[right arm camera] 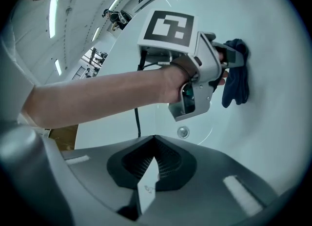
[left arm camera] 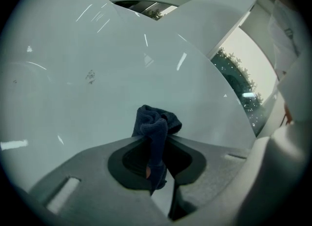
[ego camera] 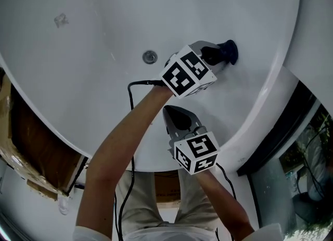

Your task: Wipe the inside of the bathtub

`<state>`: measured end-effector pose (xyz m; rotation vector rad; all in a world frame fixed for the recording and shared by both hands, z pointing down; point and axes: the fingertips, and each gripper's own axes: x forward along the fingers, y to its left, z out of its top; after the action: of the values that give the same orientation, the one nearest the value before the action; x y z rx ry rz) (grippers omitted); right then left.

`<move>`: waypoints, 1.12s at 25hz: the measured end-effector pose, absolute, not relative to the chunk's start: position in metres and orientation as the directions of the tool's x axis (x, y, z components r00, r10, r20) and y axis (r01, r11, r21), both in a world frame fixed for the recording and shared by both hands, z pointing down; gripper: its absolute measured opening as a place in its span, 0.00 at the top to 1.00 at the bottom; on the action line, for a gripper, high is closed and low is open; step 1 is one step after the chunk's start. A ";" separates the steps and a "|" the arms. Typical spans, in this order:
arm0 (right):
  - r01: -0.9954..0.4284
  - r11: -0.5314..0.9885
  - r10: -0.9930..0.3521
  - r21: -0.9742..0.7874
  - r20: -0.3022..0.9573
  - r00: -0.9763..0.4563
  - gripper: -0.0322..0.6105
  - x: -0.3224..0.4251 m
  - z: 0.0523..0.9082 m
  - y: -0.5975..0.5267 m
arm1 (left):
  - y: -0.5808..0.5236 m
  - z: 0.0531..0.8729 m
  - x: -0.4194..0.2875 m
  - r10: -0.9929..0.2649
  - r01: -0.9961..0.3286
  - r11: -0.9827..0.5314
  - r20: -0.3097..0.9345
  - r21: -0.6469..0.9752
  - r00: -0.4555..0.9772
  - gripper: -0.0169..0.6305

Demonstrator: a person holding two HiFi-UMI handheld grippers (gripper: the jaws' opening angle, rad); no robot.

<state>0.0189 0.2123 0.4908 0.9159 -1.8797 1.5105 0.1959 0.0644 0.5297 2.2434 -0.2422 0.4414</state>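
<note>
A: What do the left tongs (left arm camera: 155, 144) hold?
B: They pinch a dark blue cloth (left arm camera: 156, 122). It is bunched against the inner wall of the white bathtub (left arm camera: 97, 73).
A: And the right tongs (right arm camera: 155, 139)?
B: Pressed together, nothing between them, apart from the cloth. The right gripper view shows a round drain (right arm camera: 183, 132) near the left tongs; the left gripper view does not.

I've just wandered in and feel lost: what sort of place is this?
Around a glossy white bathtub with a round metal drain, but probably in a large hall or workshop, not a home bathroom: long ceiling strip lights and brown cardboard by the tub.
</note>
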 end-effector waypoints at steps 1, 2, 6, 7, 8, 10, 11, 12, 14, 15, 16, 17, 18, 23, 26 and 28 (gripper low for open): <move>-0.783 0.138 -0.151 -0.606 0.768 -0.622 0.94 0.016 0.493 0.214 | 0.064 0.532 0.196 -0.032 -0.318 -0.644 0.392 0.695 0.920 0.88; -0.778 0.144 -0.138 -0.612 0.766 -0.628 0.94 0.013 0.496 0.215 | 0.064 0.533 0.195 -0.035 -0.322 -0.642 0.393 0.696 0.919 0.88; -0.771 0.168 -0.104 -0.615 0.766 -0.634 0.94 0.009 0.505 0.219 | 0.062 0.541 0.193 -0.044 -0.336 -0.647 0.407 0.684 0.912 0.88; -0.771 0.172 -0.102 -0.613 0.768 -0.633 0.94 0.010 0.507 0.219 | 0.061 0.543 0.193 -0.046 -0.339 -0.651 0.411 0.679 0.911 0.88; -0.773 0.177 -0.103 -0.610 0.769 -0.631 0.94 0.010 0.508 0.218 | 0.061 0.545 0.193 -0.047 -0.341 -0.656 0.414 0.673 0.909 0.88; -0.775 0.183 -0.106 -0.605 0.772 -0.627 0.94 0.011 0.511 0.216 | 0.059 0.549 0.193 -0.050 -0.346 -0.666 0.423 0.661 0.905 0.88; -0.775 0.185 -0.106 -0.604 0.772 -0.627 0.94 0.012 0.513 0.215 | 0.058 0.551 0.192 -0.053 -0.350 -0.667 0.426 0.658 0.903 0.88; -0.775 0.187 -0.105 -0.604 0.772 -0.627 0.94 0.012 0.515 0.214 | 0.058 0.554 0.191 -0.057 -0.356 -0.662 0.429 0.660 0.901 0.88; -0.773 0.187 -0.098 -0.606 0.771 -0.629 0.94 0.013 0.519 0.213 | 0.058 0.562 0.189 -0.068 -0.375 -0.635 0.435 0.675 0.898 0.88; -0.772 0.189 -0.095 -0.607 0.771 -0.630 0.94 0.013 0.521 0.213 | 0.058 0.566 0.188 -0.073 -0.386 -0.618 0.440 0.684 0.895 0.88; -0.771 0.192 -0.092 -0.608 0.771 -0.631 0.94 0.013 0.523 0.212 | 0.058 0.570 0.188 -0.078 -0.397 -0.604 0.444 0.691 0.892 0.88; -0.770 0.196 -0.090 -0.607 0.771 -0.631 0.94 0.013 0.524 0.212 | 0.057 0.574 0.188 -0.082 -0.406 -0.593 0.449 0.695 0.890 0.88; -0.769 0.201 -0.088 -0.607 0.770 -0.631 0.94 0.012 0.525 0.212 | 0.056 0.578 0.187 -0.084 -0.413 -0.585 0.454 0.698 0.887 0.88; -0.764 0.202 -0.075 -0.613 0.768 -0.636 0.94 0.010 0.531 0.215 | 0.054 0.605 0.182 -0.081 -0.447 -0.556 0.489 0.701 0.869 0.88; -0.761 0.203 -0.082 -0.616 0.764 -0.640 0.94 0.010 0.535 0.211 | 0.051 0.620 0.178 -0.085 -0.459 -0.532 0.495 0.711 0.865 0.88; -0.751 0.212 -0.071 -0.625 0.757 -0.650 0.94 0.008 0.537 0.210 | 0.050 0.631 0.175 -0.092 -0.473 -0.508 0.500 0.720 0.861 0.88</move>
<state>0.0079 0.2102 0.5369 0.7598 -1.8976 1.4784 0.1751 0.0495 0.6307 2.0710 -0.4103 0.5003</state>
